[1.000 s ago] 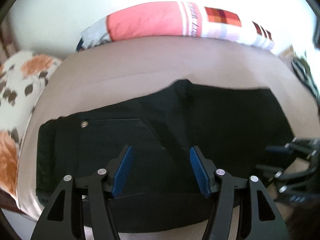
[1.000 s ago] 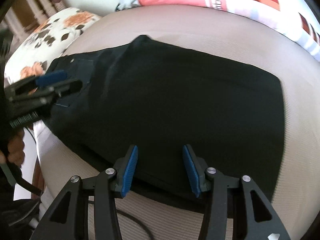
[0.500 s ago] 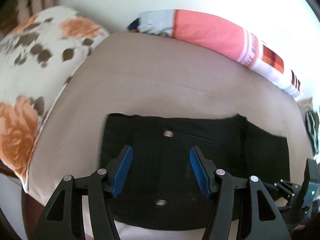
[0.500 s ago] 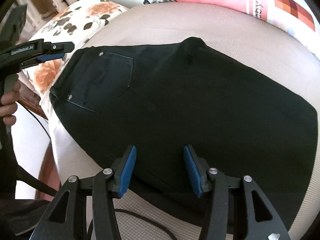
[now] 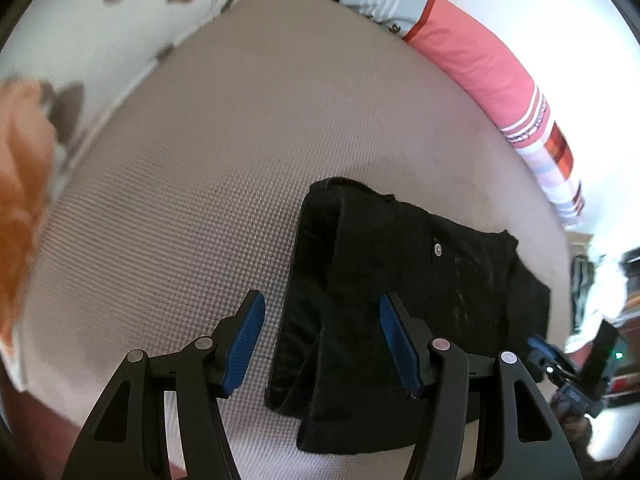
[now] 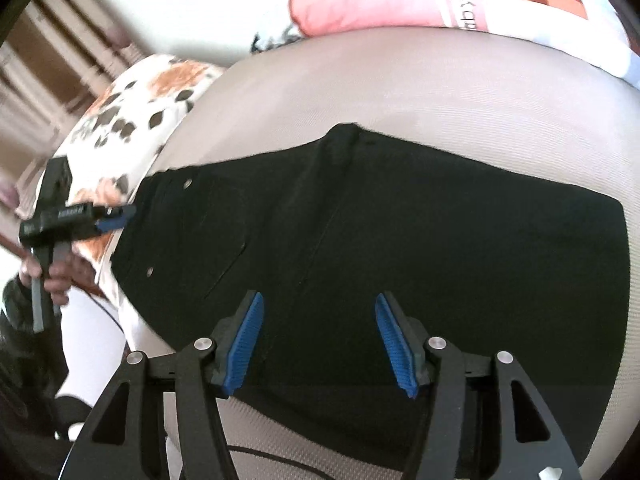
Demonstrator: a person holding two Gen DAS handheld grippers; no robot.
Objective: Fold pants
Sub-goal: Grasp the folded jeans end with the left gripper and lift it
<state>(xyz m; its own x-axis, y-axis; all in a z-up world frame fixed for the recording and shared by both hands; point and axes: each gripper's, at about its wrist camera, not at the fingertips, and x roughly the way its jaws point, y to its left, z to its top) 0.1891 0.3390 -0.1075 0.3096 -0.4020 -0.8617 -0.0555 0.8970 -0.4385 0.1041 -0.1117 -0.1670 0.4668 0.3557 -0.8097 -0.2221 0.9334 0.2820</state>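
Black pants (image 6: pixel 400 240) lie folded flat on a beige bed cover (image 6: pixel 440 92), waistband end to the left. In the left wrist view the pants (image 5: pixel 400 292) show their waistband end with a rivet. My left gripper (image 5: pixel 322 344) is open and empty, hovering over the waistband edge; it also shows in the right wrist view (image 6: pixel 116 216) at the pants' left end. My right gripper (image 6: pixel 318 340) is open and empty above the near edge of the pants; it also shows in the left wrist view (image 5: pixel 540 350) at far right.
A pink and checked pillow (image 5: pixel 480 64) lies along the far side of the bed. A white floral pillow (image 6: pixel 132 120) sits at the left. A black cable (image 6: pixel 256 452) runs along the near edge of the bed.
My left gripper has swung left past the waistband end, so the pants now sit to the right in its view. My right gripper stayed above the near edge, shifting slightly.
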